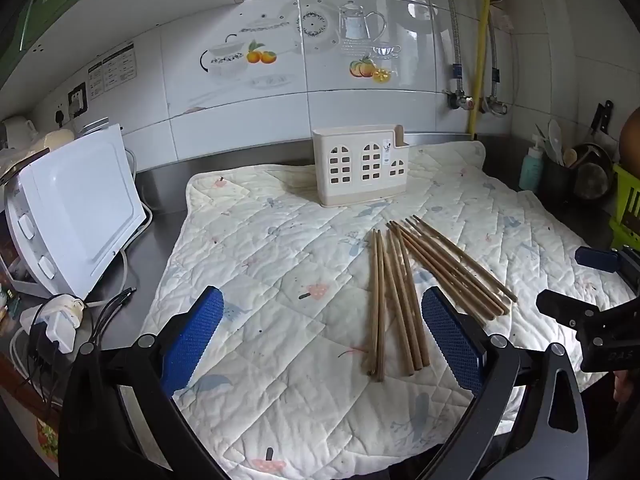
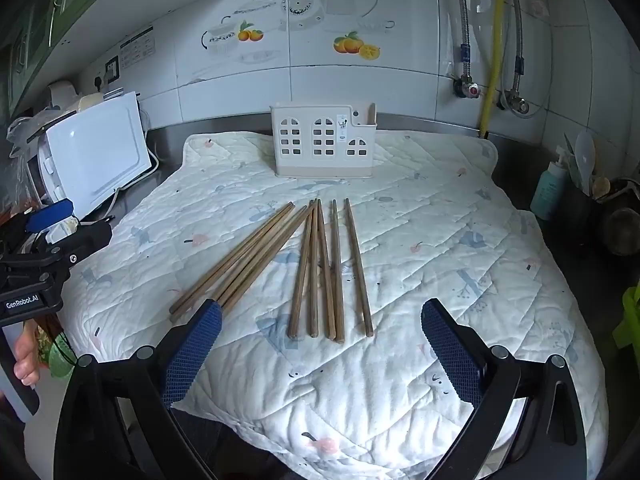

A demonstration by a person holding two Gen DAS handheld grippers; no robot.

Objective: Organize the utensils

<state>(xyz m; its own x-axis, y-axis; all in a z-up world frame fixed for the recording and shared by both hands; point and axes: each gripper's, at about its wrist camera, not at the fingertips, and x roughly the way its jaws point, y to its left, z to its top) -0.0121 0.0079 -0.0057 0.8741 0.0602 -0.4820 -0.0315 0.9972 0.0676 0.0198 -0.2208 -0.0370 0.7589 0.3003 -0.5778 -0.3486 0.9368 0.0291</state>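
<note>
On a kitchen counter spread with a quilted cloth [image 2: 400, 360], wooden chopsticks [image 2: 320, 268] lie loose in two bunches, one fanned out at a slant and the other running almost straight toward the wall. Behind them, at the cloth's far edge and against the tiled wall, stands a cream utensil holder [image 2: 323, 142] with window-shaped cutouts; one wooden piece rises from its right-hand compartment. The chopsticks lie well apart from the holder.

Both hand-held grippers hang above the near edge of the cloth with jaws spread wide and nothing between the blue pads. The left gripper [image 1: 322, 336] points down at the cloth just left of the chopsticks, its right pad near the ends of the closest bunch. The right gripper [image 2: 322, 350] is aimed at the straighter bunch, whose near ends lie between its two pads in the right wrist view.

A white appliance [image 1: 80, 212] sits on the counter to the left, a plug and cables beside it. A bottle [image 2: 549, 192] and a pot of kitchen tools stand at the right.
</note>
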